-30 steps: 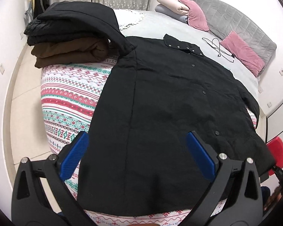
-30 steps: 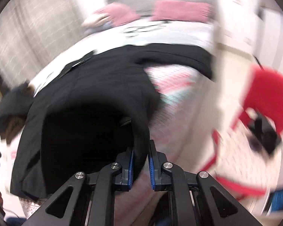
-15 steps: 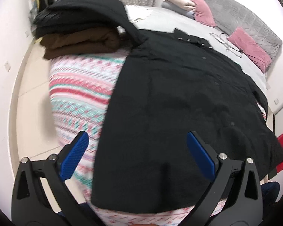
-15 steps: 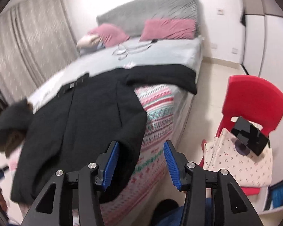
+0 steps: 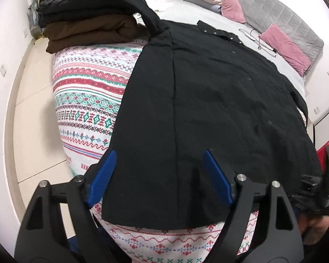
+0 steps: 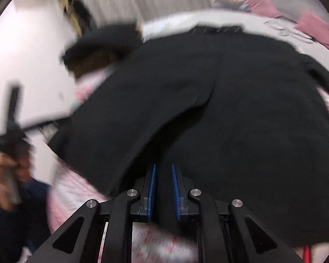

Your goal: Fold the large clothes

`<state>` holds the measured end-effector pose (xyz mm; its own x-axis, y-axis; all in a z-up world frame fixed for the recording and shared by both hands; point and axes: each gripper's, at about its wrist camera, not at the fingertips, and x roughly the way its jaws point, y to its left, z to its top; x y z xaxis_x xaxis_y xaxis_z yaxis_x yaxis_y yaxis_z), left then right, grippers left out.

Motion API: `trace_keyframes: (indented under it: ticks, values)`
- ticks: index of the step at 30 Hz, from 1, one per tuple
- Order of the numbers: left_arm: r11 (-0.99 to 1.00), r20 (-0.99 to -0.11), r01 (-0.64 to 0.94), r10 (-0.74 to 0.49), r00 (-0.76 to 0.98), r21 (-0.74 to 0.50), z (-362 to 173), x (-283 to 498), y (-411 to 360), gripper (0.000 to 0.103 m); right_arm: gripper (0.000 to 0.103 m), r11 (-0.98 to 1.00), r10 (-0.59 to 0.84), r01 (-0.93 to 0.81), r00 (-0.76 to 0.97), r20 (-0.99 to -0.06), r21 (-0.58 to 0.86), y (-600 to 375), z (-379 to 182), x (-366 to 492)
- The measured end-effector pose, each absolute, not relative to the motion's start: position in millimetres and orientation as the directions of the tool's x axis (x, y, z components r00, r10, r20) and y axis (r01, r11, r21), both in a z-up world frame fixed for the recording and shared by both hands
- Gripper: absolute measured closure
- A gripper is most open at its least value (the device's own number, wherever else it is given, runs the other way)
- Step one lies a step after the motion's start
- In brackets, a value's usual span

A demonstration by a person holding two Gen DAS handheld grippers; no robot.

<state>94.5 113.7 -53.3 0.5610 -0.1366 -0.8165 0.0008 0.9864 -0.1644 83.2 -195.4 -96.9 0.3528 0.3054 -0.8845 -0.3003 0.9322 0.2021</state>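
Note:
A large black buttoned coat (image 5: 208, 100) lies spread flat on the bed, collar at the far end and hem toward me. My left gripper (image 5: 160, 175) hovers over the hem's left part. Its jaws are closing, the blue pads still wide apart and clear of the cloth below them. In the blurred right wrist view the coat (image 6: 208, 98) fills the frame. My right gripper (image 6: 163, 186) is closing on a fold of black cloth at the hem, which runs up between its nearly shut pads. The left gripper, in a hand (image 6: 8, 168), shows at that view's left edge.
A stack of folded black and brown clothes (image 5: 87, 22) sits at the bed's far left corner. A patterned blanket (image 5: 87, 92) covers the near bed. Pink pillows (image 5: 285, 46) and a hanger (image 5: 258, 39) lie at the far right. A red chair (image 5: 324, 151) stands right; floor (image 5: 33, 109) lies left.
The right gripper opened and let go of the coat's side, swung left with a roll, and closed on the hem. The left gripper sank toward the hem and its jaws narrowed.

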Motion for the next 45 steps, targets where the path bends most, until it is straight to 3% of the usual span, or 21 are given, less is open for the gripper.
trace_keyframes:
  ticks: [3, 9, 12, 13, 16, 17, 19, 20, 22, 24, 28, 29, 30, 31, 32, 39, 45]
  values:
    - [0.987, -0.803, 0.003, -0.134, 0.581, -0.162, -50.1, 89.8, 117.2, 0.021, 0.09, 0.932, 0.268, -0.334, 0.386, -0.883, 0.137, -202.8, -87.5, 73.9]
    - [0.991, -0.838, 0.012, -0.122, 0.532, -0.136, -66.2, 95.7, 110.5, 0.021, 0.087, 0.883, 0.459, -0.311, 0.424, -0.781, 0.351, -226.8, -57.9, 83.0]
    - [0.986, -0.834, -0.037, -0.115, 0.54, -0.16, -66.1, 97.9, 122.5, 0.021, 0.083, 0.912, 0.41, -0.223, 0.507, -0.758, 0.344, -253.9, -43.9, 81.8]
    - [0.984, -0.833, -0.049, -0.116, 0.541, -0.169, -66.3, 97.6, 126.0, 0.021, 0.075, 0.924, 0.376, -0.159, 0.544, -0.75, 0.347, -273.2, -39.7, 78.5]
    - [0.976, -0.844, -0.075, -0.138, 0.518, -0.206, -71.8, 98.5, 134.3, 0.021, 0.027, 0.957, 0.17, 0.073, 0.644, -0.746, 0.281, -344.7, -28.2, 72.5]
    - [0.974, -0.845, -0.078, -0.146, 0.514, -0.215, -73.3, 98.5, 134.2, 0.023, 0.024, 0.957, 0.049, 0.185, 0.655, -0.754, 0.223, -368.4, -24.1, 65.3]
    - [0.971, -0.852, -0.089, -0.15, 0.502, -0.224, -77.0, 100.0, 134.5, 0.044, 0.024, 0.922, -0.056, 0.33, 0.636, -0.77, 0.205, -412.5, -23.6, 58.1]
    - [0.971, -0.854, -0.093, -0.145, 0.5, -0.22, -78.1, 100.0, 133.5, 0.048, 0.024, 0.883, -0.032, 0.385, 0.62, -0.784, 0.268, -434.0, -29.3, 53.2]
    - [0.972, -0.852, -0.097, -0.135, 0.505, -0.212, -78.4, 99.9, 130.5, 0.066, 0.024, 0.779, 0.069, 0.484, 0.564, -0.823, 0.398, -459.9, -49.6, 48.9]
    - [0.977, -0.849, -0.093, -0.12, 0.514, -0.194, -76.1, 100.3, 125.7, 0.078, 0.024, 0.744, 0.075, 0.559, 0.476, -0.876, 0.367, -462.6, -69.2, 50.2]
    - [0.973, -0.842, -0.107, -0.12, 0.526, -0.206, -73.4, 98.8, 128.2, 0.088, 0.024, 0.752, 0.078, 0.555, 0.46, -0.885, 0.355, -460.8, -73.9, 47.1]
    - [0.972, -0.84, -0.109, -0.122, 0.529, -0.21, -72.5, 98.3, 129.3, 0.089, 0.029, 0.753, 0.106, 0.54, 0.466, -0.878, 0.377, -459.7, -75.5, 45.0]
    - [0.971, -0.838, -0.111, -0.124, 0.532, -0.214, -71.1, 97.7, 130.4, 0.091, 0.04, 0.748, 0.135, 0.522, 0.484, -0.865, 0.409, -452.6, -84.3, 49.6]
    - [0.969, -0.836, -0.112, -0.128, 0.534, -0.22, -69.2, 96.9, 131.7, 0.092, 0.086, 0.737, 0.172, 0.505, 0.503, -0.847, 0.45, -450.4, -84.8, 53.7]
    - [0.968, -0.832, -0.113, -0.13, 0.539, -0.224, -66.6, 95.3, 133.0, 0.093, 0.097, 0.717, 0.205, 0.493, 0.527, -0.825, 0.493, -457.7, -85.8, 56.0]
    - [0.975, -0.81, -0.11, -0.095, 0.579, -0.193, -44.2, 81.1, 134.8, 0.095, 0.098, 0.73, 0.134, 0.432, 0.67, -0.731, 0.53, -463.2, -31.7, 19.5]
    - [0.982, -0.841, -0.124, -0.052, 0.539, -0.141, -56.6, 86.4, 132.4, 0.097, 0.098, 0.753, 0.134, 0.455, 0.601, -0.788, 0.475, -464.5, -52.8, 32.8]
